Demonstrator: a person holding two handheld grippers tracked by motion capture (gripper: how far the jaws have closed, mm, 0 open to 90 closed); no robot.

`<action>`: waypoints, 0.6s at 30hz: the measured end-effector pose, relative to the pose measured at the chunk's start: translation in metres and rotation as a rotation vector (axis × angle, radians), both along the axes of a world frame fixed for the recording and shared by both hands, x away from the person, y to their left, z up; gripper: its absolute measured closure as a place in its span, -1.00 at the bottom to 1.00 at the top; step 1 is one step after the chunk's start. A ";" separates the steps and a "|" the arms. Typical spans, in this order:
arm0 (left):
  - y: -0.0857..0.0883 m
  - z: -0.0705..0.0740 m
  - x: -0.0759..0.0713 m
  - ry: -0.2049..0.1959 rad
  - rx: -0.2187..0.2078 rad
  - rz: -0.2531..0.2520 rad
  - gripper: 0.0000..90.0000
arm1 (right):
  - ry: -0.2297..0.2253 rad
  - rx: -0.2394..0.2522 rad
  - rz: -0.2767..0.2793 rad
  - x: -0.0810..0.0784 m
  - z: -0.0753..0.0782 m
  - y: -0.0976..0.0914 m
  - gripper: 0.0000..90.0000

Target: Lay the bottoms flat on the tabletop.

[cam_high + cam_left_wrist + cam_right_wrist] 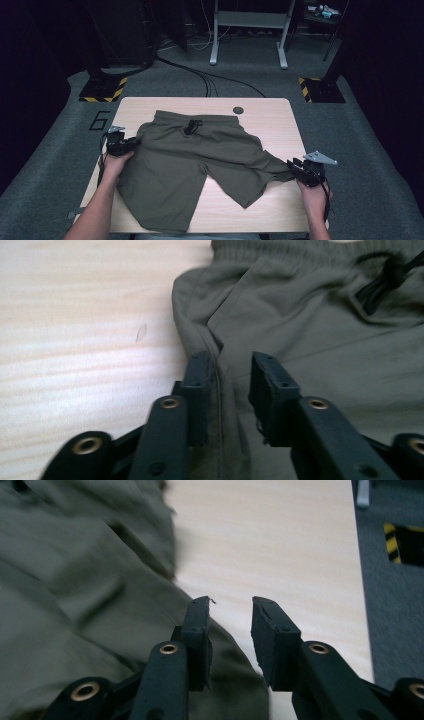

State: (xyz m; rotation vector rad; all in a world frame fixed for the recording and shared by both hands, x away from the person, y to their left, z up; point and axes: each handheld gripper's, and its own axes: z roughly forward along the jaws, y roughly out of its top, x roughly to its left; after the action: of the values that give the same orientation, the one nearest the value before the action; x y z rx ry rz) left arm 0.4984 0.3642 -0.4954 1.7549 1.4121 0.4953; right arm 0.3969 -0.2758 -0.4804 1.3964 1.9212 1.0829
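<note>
A pair of olive-green fabric shorts [192, 160] with a black drawstring [192, 126] is spread flat across the middle of the pale wooden table [270, 117] in the high view. At the left of that frame, the left gripper [131, 144] is held at the shorts' side seam, jaws parted, cloth lying between them unpinched. At the lower right, the right gripper [294, 169] is seen with jaws apart beside the leg hem, nothing clamped.

"6" on the floor [99, 120]
</note>
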 end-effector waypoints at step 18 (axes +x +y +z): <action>-0.035 0.005 -0.035 0.009 -0.008 -0.125 0.47 | -0.010 0.023 0.217 0.029 0.011 0.104 0.92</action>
State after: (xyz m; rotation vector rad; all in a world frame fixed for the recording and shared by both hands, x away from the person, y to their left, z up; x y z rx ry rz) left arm 0.4634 0.3289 -0.4907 1.8276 1.2995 0.4151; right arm 0.4259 -0.1720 -0.4698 1.2116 2.0963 1.2116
